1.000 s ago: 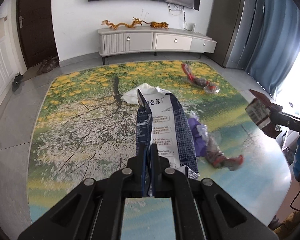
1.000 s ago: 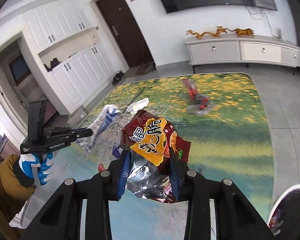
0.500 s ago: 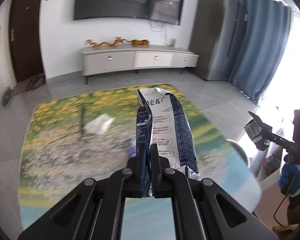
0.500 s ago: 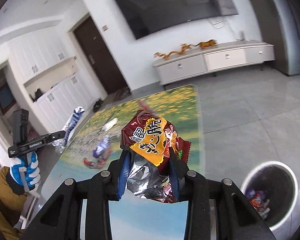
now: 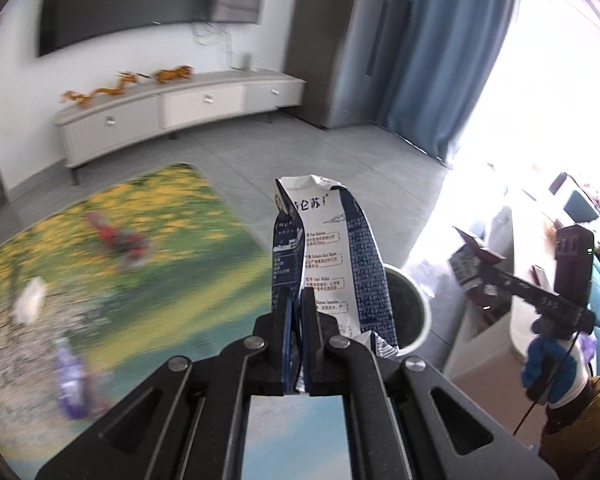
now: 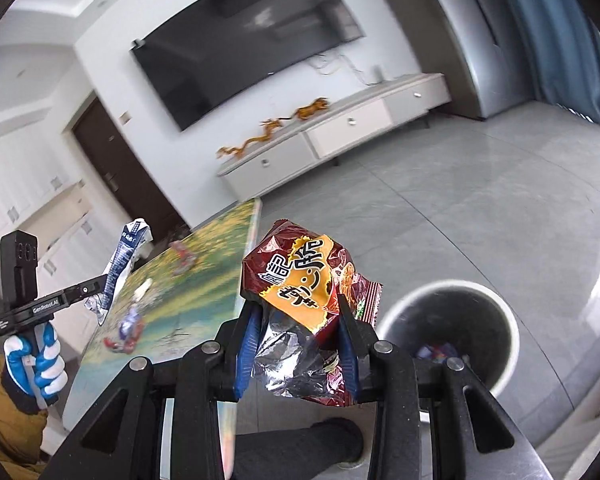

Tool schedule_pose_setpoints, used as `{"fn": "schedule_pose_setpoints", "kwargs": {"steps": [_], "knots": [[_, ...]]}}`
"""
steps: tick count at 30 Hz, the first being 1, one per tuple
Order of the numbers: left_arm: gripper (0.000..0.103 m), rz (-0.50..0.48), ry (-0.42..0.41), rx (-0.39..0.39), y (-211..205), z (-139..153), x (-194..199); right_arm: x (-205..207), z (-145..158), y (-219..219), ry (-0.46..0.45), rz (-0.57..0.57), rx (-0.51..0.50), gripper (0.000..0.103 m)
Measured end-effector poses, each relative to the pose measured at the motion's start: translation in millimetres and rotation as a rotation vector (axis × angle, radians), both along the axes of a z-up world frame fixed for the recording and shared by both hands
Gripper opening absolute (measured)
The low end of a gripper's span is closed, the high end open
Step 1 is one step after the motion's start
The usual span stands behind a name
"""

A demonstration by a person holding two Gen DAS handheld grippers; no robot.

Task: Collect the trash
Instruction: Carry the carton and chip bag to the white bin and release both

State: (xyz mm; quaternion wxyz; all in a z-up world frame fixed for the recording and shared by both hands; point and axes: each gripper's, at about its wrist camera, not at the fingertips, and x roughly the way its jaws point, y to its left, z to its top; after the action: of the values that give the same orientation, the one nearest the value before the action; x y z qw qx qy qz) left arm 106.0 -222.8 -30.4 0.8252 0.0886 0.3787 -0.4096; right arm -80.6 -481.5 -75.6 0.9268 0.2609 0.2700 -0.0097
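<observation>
Over at the right edge of the rug (image 5: 148, 240), both grippers are up in the air with trash in them. Left gripper (image 5: 296, 336) has its jaws pressed nearly together, pinching the bottom of a flattened blue-and-white milk carton (image 5: 328, 264) that sticks up tall between the fingers. Same carton (image 6: 120, 264) shows up at the left of the right wrist view, held out by the blue-gloved hand (image 6: 36, 360).

Right gripper (image 6: 298, 344) is clamped on a crumpled dark red and yellow snack bag (image 6: 300, 280), jaws held fairly wide apart by the bulk of it, silver lining puffing out below. From the left wrist view you can see that bag (image 5: 476, 276) off to the right, against the bright window glare.

White trash bin (image 6: 508, 344) sits on the grey tile floor just off the rug, down and to the right of the snack bag, with some colourful wrappers already inside. In the left wrist view the bin (image 5: 420, 316) peeks out right behind the carton.

Still lying on the rug: a red wrapper (image 5: 120, 240) toward the far side, a white scrap (image 5: 30, 300) near the left, and a purple wrapper (image 5: 70, 384) at the near left. All pretty blurry. Wall TV (image 6: 244, 52) and a white cabinet (image 5: 180, 108) in the background.
</observation>
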Motion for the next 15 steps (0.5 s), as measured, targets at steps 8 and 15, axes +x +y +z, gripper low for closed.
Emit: {"fn": "schedule_pose_setpoints", "kwargs": {"steps": [8, 15], "knots": [[0.003, -0.123, 0.056, 0.032, -108.0, -31.4, -17.7, -3.4, -29.2, -44.1, 0.046, -0.095, 0.068, 0.034], [0.004, -0.178, 0.100, 0.103, -180.0, -72.1, -21.2, 5.4, -50.2, -80.0, 0.081, -0.156, 0.118, 0.034]]}}
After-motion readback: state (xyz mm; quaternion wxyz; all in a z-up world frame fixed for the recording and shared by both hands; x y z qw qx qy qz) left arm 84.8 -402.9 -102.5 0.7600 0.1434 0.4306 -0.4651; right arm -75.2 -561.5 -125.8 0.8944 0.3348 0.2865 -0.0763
